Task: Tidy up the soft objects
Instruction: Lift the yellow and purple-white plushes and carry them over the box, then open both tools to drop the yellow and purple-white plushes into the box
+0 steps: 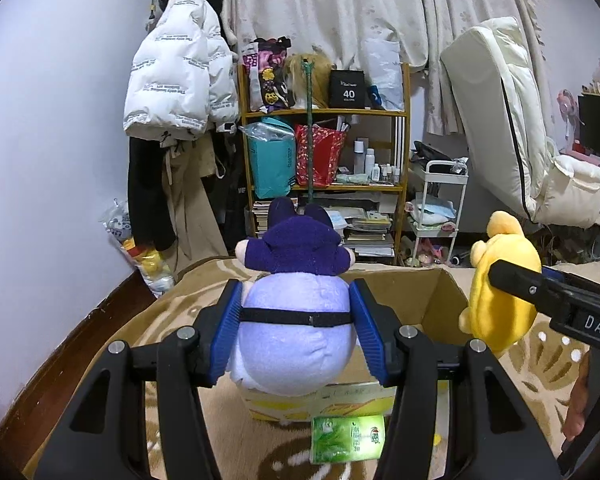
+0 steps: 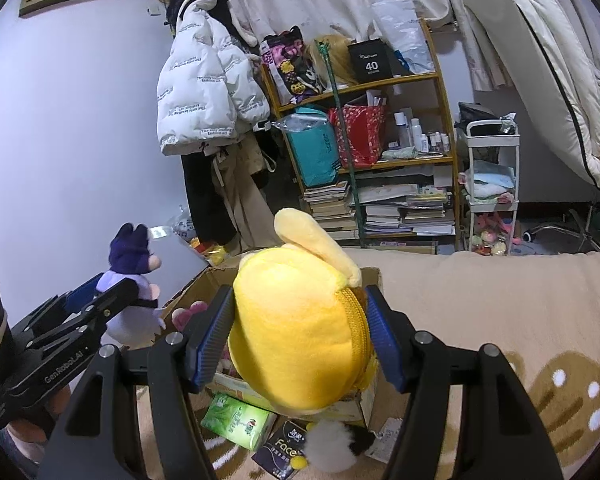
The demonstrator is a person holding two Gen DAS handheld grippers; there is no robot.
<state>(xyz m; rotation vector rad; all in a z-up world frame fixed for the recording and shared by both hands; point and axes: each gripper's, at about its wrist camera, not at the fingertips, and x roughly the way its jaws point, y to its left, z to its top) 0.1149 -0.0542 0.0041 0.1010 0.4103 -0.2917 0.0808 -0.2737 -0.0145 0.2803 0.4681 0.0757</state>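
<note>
Two plush toys are up in the air at once: your left tool [image 1: 296, 328] is clenched on the round lavender belly of a purple-hooded plush [image 1: 296, 320], pads pressing either side at the black band, and your right tool [image 2: 300, 340] is clamped across the body of a yellow plush [image 2: 300, 336] with a zip down its side. Both hang just above the open cardboard box [image 1: 420, 300] that sits on the patterned beige blanket [image 2: 480, 308], the purple one over its near left part, the yellow one over its right side. Expect them to be light and very squashy; they give under the pads, so grip the fullest part of the body as you do now, not an ear or limb, which would likely let the toy swing or slip. Something pink [image 2: 188, 314] already lies in the box. A green tissue pack [image 2: 236, 420], a dark pack [image 2: 284, 446] and a small white fluffy toy [image 2: 332, 448] lie on the blanket in front of the box. Beyond stands a cluttered wooden shelf [image 1: 324, 112].
</note>
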